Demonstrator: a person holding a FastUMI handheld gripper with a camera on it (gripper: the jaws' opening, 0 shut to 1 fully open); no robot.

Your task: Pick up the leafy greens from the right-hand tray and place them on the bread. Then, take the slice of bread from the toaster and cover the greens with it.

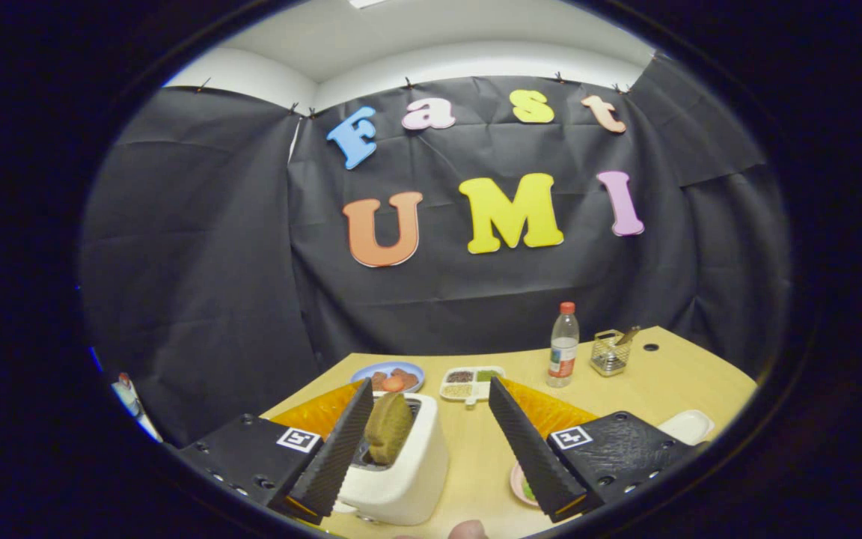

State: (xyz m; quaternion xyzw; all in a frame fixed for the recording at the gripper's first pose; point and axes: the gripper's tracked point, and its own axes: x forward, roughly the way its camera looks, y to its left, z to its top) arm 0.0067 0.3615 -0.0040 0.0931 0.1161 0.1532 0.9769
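Gripper [431,457] spread wide, nothing between the fingers. White toaster [397,468] just ahead, against the left finger, with a brown bread slice [388,427] upright in its slot and part hidden by that finger. Pink dish [518,483] beside the right finger, a scrap of leafy greens [527,490] showing on it; cannot tell whether bread lies beneath, the finger covering most of it. Beyond the fingers on the wooden table [655,389]: blue plate [388,372] with reddish food, divided white tray [471,382] of grains, clear bottle [563,346] with red cap, wire basket [610,352], white dish [688,425] at the far right.

Judgement: second step in hand, namely fetching the slice from the toaster; greens appear already placed, not confirmed. Next move calls for shifting left to centre the slice between the fingers, descending over the slot, closing on both flat faces, lifting straight up clear of the toaster wall, then carrying across to the pink dish.
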